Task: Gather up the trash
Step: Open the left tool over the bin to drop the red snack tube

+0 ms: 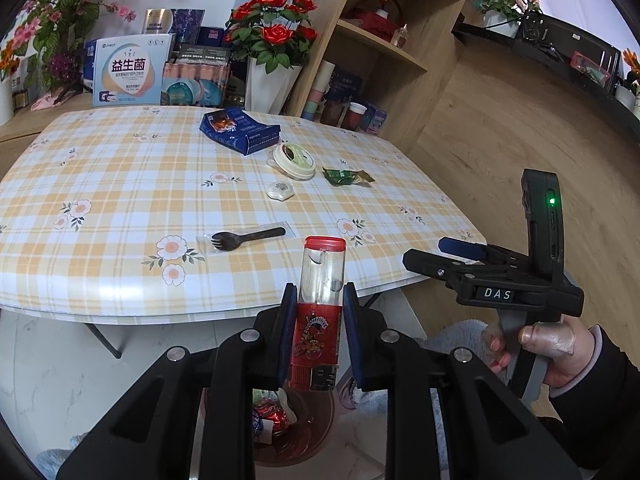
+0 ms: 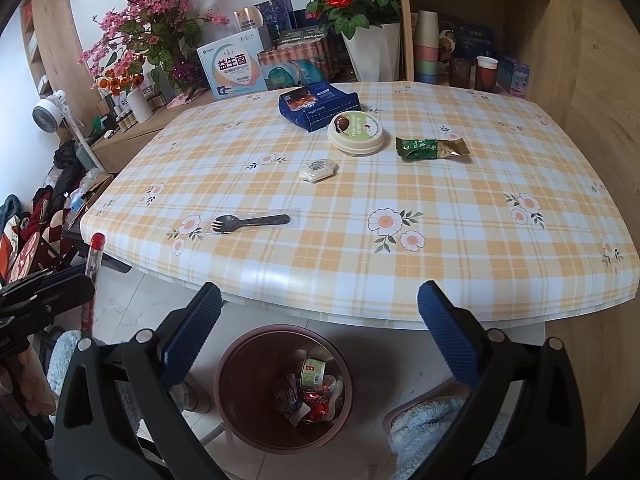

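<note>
Remaining on table: one fork, one lid, one wrapper.

Two black handheld grippers showing blue ribbed pads and silver pivot pins.

The left gripper is showing black angular linkage arms, round silver pins at the joints and dark blue pads on its fingers. The right gripper is wearing the same blue ridged pads and silver pins; from the side it is showing white letters "DAS" on its black body, a grey handle, and an upright black module glowing with a small green light. The hand is wearing a dark sleeve over a pale cuff, and a clear wrap is covering the thumb.
</note>
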`<state>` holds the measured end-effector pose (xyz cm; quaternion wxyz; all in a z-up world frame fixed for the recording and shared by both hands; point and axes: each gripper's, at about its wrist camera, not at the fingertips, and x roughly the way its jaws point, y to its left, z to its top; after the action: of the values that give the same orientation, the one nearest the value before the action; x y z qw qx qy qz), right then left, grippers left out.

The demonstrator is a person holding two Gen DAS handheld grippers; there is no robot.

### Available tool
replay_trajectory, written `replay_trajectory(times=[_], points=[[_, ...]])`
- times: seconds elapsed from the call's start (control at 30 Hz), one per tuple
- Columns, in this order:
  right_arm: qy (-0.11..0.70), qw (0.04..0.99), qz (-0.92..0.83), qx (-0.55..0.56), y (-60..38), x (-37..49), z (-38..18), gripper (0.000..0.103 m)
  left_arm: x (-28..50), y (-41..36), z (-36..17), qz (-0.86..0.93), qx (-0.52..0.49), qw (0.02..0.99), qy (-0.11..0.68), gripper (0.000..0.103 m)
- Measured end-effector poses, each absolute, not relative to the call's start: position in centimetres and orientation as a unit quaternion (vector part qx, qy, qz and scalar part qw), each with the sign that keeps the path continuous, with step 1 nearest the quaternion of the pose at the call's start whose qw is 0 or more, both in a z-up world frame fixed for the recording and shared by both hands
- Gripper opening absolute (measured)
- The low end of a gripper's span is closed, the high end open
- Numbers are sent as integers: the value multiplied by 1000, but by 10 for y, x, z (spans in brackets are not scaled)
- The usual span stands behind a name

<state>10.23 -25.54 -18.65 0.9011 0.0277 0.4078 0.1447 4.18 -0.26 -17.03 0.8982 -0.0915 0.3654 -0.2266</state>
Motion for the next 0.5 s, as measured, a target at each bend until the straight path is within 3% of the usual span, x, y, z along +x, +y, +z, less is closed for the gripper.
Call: replay_trajectory(times=[0.17,0.5], points=[[406,902,142,29,-257,103,-186,97,45,2,-174,-219,-104,894,378,25],[407,902,141,23,-258,105,-185,97,44,13,-166,-185,-91,911,357,62]])
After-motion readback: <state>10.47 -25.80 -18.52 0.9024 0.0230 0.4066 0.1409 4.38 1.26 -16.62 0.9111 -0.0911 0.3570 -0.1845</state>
